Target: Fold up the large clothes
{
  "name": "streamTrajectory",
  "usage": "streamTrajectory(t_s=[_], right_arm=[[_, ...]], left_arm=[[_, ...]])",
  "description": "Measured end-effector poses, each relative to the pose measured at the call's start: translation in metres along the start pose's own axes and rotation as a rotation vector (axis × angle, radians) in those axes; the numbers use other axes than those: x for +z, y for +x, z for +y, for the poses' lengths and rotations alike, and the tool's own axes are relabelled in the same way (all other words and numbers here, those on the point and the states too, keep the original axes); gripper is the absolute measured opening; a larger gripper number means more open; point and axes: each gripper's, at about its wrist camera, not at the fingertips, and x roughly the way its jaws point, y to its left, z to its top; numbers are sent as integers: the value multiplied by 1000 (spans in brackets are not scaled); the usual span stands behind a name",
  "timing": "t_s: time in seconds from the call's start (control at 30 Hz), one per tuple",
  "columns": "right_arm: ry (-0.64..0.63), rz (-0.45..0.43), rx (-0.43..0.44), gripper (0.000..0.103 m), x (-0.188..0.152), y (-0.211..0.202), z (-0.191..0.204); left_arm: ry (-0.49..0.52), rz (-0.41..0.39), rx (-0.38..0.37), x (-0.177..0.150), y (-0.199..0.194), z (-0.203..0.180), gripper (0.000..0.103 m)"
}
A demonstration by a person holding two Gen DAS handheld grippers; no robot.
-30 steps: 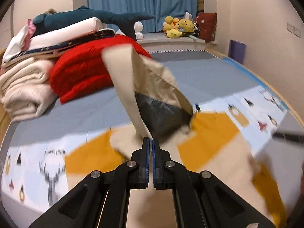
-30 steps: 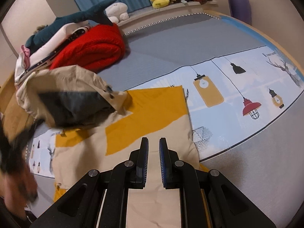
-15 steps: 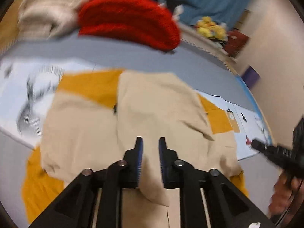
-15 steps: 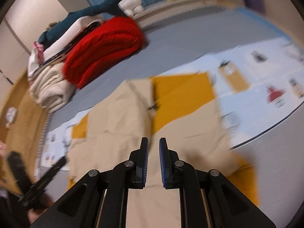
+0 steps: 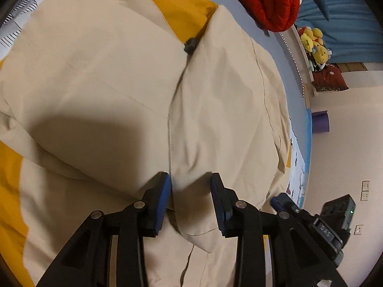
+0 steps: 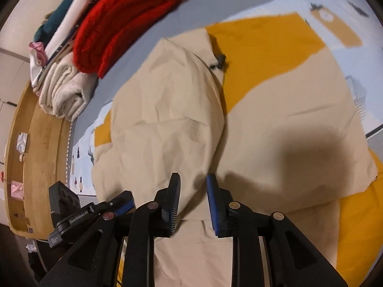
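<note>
Both grippers angle downward side by side — left gripper [image 5: 190,199] and right gripper [image 6: 192,197] jaws opening.

Warm, fairly dim indoor light falls from above. On the beige garment [image 5: 100,76] a broad soft shadow lies left of the seam in the left wrist view, and another dark patch sits on its right half [image 6: 311,148] in the right wrist view. No glare. Both fisheye pictures bend strongly toward black corners. The red blanket [image 6: 124,19] above the garment is smeared by motion blur; the gripper fingers [image 5: 162,201] are sharp.
</note>
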Motion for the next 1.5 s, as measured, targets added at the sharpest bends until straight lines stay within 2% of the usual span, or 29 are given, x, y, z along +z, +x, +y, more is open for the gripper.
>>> streamTrajectory(t_s=[0.13,0.17,0.2,0.23,0.4,0.5,0.6,0.67,0.77,0.83,0.9,0.97,1.03,1.1,1.17,1.23,1.3,1.33,1.4,1.43,1.5], right_arm=[[57,20,3,25,4,13,-11],[72,22,9,25,5,16,-13],[80,24,16,25,7,17,-16],[85,25,22,25,8,19,-16],[89,8,61,25,16,22,-12],[79,-14,69,23,21,23,-9],[87,-14,57,7,22,26,-12],[110,-8,1,7,21,29,-19],[123,29,-68,7,21,38,-25],[116,5,-84,7,22,35,-23],[74,-65,-111,9,24,22,-13],[23,-140,-127,9,26,9,-1],[-14,-195,-120,13,29,-1,8],[-33,-198,-73,18,32,-2,12],[-15,-159,-31,21,32,6,10],[23,-109,-33,21,32,18,0],[55,-74,-64,20,31,28,-9],[69,-62,-80,16,31,31,-15],[83,-58,-140,16,29,32,-23],[82,-63,-169,16,29,32,-25],[93,-82,-173,16,30,28,-25]], left_arm=[[-21,21,-15,0,7,2,30],[-22,17,-10,0,6,2,23],[-18,13,-9,0,4,1,4],[-10,12,-20,-1,2,1,1],[101,-51,-18,-2,-23,-20,1],[94,-53,11,-1,-26,-14,1],[70,-20,75,-1,-17,-5,2],[62,27,123,-4,-3,2,3],[62,80,159,-7,6,5,9],[132,39,213,-6,-4,-10,10],[269,-71,285,-11,-22,-34,12],[363,-114,255,-18,-29,-51,12],[398,-52,151,-27,-19,-58,12],[389,84,60,-38,7,-57,12],[381,156,89,-47,29,-54,12],[405,202,180,-56,48,-49,12],[434,204,196,-59,46,-50,12],[441,217,195,-59,43,-51,12],[444,232,166,-57,38,-53,12],[440,225,145,-54,32,-53,12],[442,174,120,-46,16,-53,12]])
